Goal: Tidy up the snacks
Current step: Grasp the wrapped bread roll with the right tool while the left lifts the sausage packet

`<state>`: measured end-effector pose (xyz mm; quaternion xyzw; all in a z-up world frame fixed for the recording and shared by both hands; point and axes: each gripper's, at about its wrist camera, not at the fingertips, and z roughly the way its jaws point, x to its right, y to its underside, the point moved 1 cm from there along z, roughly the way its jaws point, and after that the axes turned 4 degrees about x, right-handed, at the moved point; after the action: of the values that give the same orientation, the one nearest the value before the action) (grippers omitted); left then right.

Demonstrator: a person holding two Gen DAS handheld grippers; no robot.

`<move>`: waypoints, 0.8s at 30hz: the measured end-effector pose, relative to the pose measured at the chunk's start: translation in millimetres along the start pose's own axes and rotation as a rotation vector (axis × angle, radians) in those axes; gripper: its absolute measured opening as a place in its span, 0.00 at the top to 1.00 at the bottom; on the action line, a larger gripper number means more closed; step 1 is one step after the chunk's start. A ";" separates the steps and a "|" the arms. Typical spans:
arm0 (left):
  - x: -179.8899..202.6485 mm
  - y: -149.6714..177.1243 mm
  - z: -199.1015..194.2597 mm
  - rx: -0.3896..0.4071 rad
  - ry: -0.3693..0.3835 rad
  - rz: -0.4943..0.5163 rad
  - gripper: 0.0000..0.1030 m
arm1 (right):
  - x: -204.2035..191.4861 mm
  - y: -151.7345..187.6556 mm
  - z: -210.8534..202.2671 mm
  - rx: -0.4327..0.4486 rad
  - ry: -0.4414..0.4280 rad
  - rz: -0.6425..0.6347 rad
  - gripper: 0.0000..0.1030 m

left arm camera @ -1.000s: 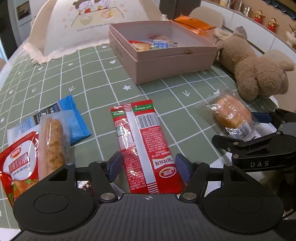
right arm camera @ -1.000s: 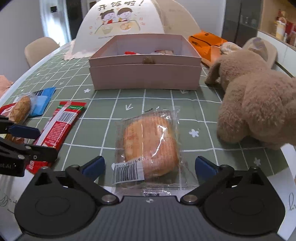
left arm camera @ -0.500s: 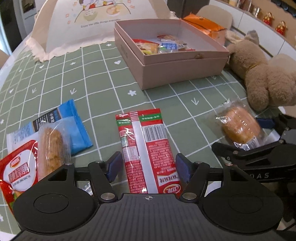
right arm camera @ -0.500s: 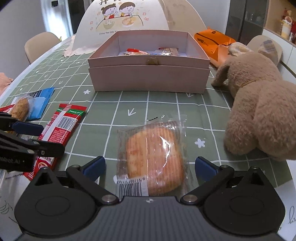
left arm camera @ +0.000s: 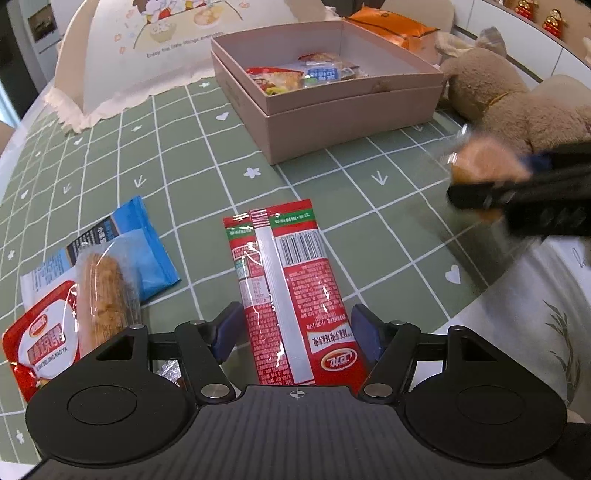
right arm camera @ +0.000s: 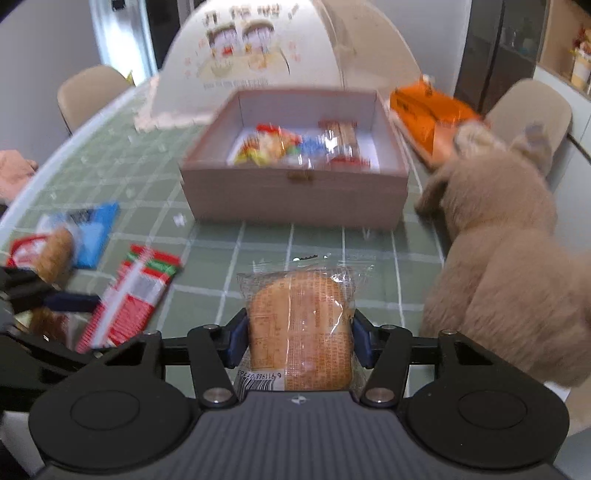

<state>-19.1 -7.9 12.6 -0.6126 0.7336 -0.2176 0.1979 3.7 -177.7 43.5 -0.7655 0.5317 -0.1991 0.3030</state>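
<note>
1. Right wrist view: the right gripper, jaws just closed, clamps the wrapped bread, before the pink box.
2. Left wrist view alone: the left gripper, jaws apart, straddles the red sausage packet on the table.

This looks like a home dining room. A round table wears a green checked cloth printed with hearts and flowers. At its far side stands a mesh food cover with cartoon children. Padded beige dining chairs ring the table, a plush toy dog lies on the right, and dark cabinets with small figurines line the far right wall.
</note>
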 end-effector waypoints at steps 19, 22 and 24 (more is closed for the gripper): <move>-12.8 -135.2 -106.3 0.520 0.215 -0.063 0.50 | 17.1 -20.5 -79.5 0.205 0.024 0.096 0.46; -19.4 -178.4 -87.0 0.564 0.315 -0.152 0.46 | 13.3 -23.5 -78.4 0.203 0.026 0.101 0.46; -24.7 -192.3 -75.3 0.545 0.313 -0.216 0.47 | 10.0 -27.9 -76.6 0.196 0.033 0.101 0.46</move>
<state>99.4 -7.5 183.5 -0.5703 0.6007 -0.5171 0.2154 -21.4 -199.4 118.6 -0.7009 0.5527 -0.2472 0.3772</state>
